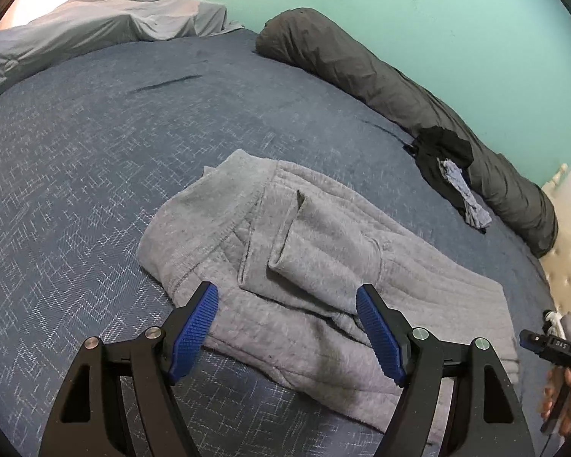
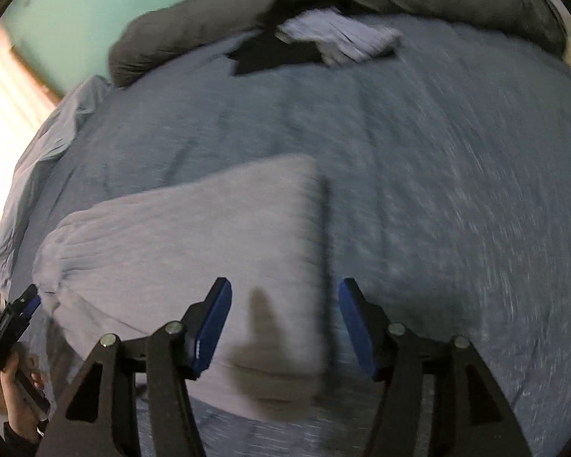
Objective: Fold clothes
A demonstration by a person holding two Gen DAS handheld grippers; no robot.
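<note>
Sweatpants (image 1: 285,266) lie doubled into a compact bundle on the bed (image 1: 76,190), dark clothes (image 1: 445,167) unfolded beyond; left gripper (image 1: 287,331) and right gripper (image 2: 285,327) both gape wide, empty.

Grey sweatpants (image 1: 285,266); navy bed cover (image 1: 76,171) with white crosshatch flecks; dark grey bolster (image 1: 380,83); black garment (image 1: 441,160); mint green wall (image 1: 399,7); black tools, blue ribbed pads (image 1: 194,331).
</note>
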